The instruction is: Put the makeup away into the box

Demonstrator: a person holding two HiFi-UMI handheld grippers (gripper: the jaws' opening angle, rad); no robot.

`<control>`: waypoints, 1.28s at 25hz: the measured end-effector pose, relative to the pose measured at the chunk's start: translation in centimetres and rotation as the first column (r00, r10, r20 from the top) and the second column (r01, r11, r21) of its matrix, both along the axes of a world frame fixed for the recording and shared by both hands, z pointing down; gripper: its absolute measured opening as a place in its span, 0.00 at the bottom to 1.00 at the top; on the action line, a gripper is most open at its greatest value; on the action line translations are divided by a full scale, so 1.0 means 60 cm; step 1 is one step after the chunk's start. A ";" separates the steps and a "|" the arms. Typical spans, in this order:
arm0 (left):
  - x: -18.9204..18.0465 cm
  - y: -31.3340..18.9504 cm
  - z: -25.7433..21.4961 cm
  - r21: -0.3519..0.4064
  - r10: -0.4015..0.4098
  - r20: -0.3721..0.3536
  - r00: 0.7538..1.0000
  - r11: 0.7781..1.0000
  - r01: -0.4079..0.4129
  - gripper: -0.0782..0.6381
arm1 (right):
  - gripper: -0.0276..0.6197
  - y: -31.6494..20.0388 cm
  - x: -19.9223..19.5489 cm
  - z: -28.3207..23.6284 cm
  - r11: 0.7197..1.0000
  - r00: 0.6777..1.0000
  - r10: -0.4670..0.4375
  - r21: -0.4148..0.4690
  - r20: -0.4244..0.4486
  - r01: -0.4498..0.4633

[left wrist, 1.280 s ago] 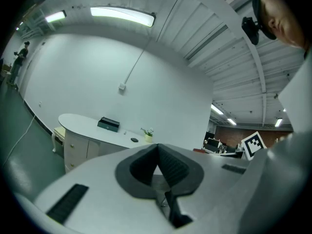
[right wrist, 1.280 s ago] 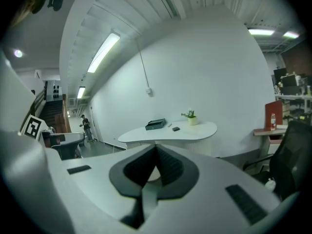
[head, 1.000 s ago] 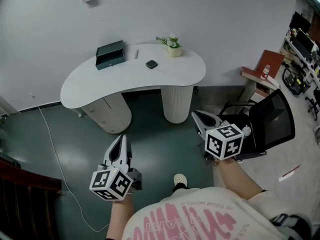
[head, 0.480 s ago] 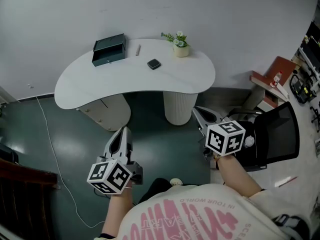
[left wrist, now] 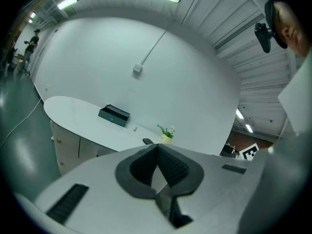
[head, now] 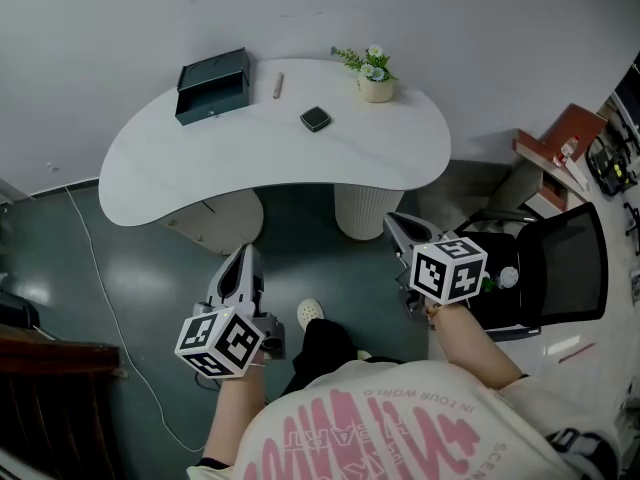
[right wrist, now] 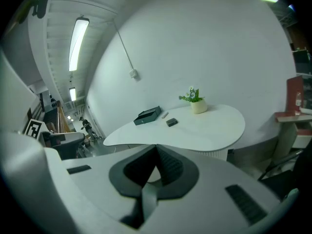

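White curved surface [head: 270, 163] by the wall [head: 470, 28] has the dark box [head: 213, 86] at its far left, the compact [head: 316, 119] and a little stick [head: 279, 86] lying loose near it, so nothing's packed yet and we're well short with left tool [head: 243, 255] and right tool [head: 393, 224] both clenched empty.

The table [head: 180, 163] is white, the box [head: 213, 86] dark teal, the floor [head: 130, 308] deep green, the compact [head: 316, 119] black.

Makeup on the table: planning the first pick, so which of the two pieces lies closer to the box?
The slim pale stick, just right of the dark box. The dark square compact sits farther off, nearer the potted plant.
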State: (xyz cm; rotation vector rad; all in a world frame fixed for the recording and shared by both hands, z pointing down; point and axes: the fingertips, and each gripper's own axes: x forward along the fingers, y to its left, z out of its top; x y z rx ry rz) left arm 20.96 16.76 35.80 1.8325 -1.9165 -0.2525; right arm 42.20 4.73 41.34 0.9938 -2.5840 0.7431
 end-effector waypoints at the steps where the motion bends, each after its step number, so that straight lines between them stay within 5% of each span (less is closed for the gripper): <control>1: -0.011 -0.016 -0.001 -0.001 0.009 0.003 1.000 1.000 -0.009 0.11 | 0.05 -0.012 -0.013 0.001 1.000 1.000 0.003 -0.004 0.001 -0.003; 12: -0.149 -0.187 -0.035 0.014 0.113 0.032 0.993 0.993 -0.113 0.11 | 0.05 -0.163 -0.172 -0.014 0.998 0.998 0.058 -0.011 0.032 -0.058; 21: -0.233 -0.260 -0.024 0.036 0.148 -0.004 0.989 0.988 -0.148 0.11 | 0.05 -0.219 -0.219 0.043 0.990 0.992 0.122 -0.075 -0.024 -0.123; 27: -0.247 -0.293 -0.001 0.015 0.179 -0.056 0.982 0.984 -0.178 0.11 | 0.19 -0.248 -0.220 0.084 0.983 0.984 0.130 -0.111 -0.121 -0.144; 32: -0.296 -0.313 0.008 0.006 0.125 -0.069 0.990 0.992 -0.125 0.11 | 0.30 -0.290 -0.235 0.104 0.988 0.974 0.107 -0.091 -0.198 -0.127</control>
